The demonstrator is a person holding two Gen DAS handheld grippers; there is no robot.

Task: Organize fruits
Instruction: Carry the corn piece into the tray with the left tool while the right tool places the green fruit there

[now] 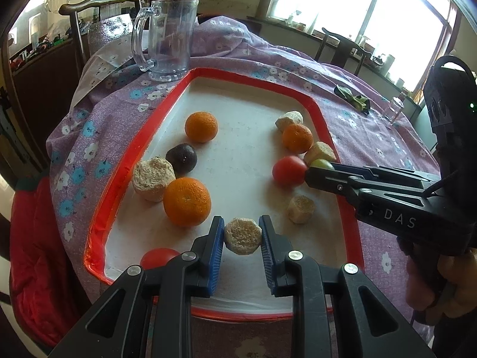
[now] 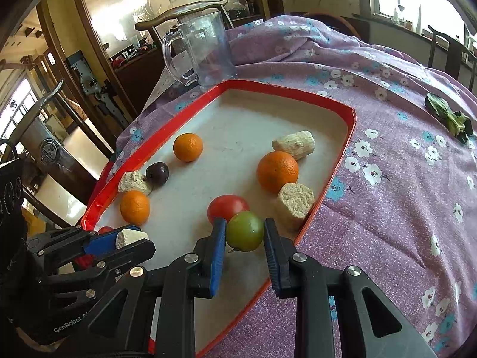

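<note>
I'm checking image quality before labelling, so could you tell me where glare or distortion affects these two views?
Left wrist view: the window is blown out white, and fisheye bends the red-rimmed tray. Right wrist view: glare washes out the glass panel behind the clear mug; the corners go dark.

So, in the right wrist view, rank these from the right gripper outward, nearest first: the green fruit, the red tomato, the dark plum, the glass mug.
1. green fruit: between the right gripper pads.
2. red tomato: just behind the green fruit, to its left.
3. dark plum: further back, near the tray's left rim.
4. glass mug: beyond the tray's far end.
</note>
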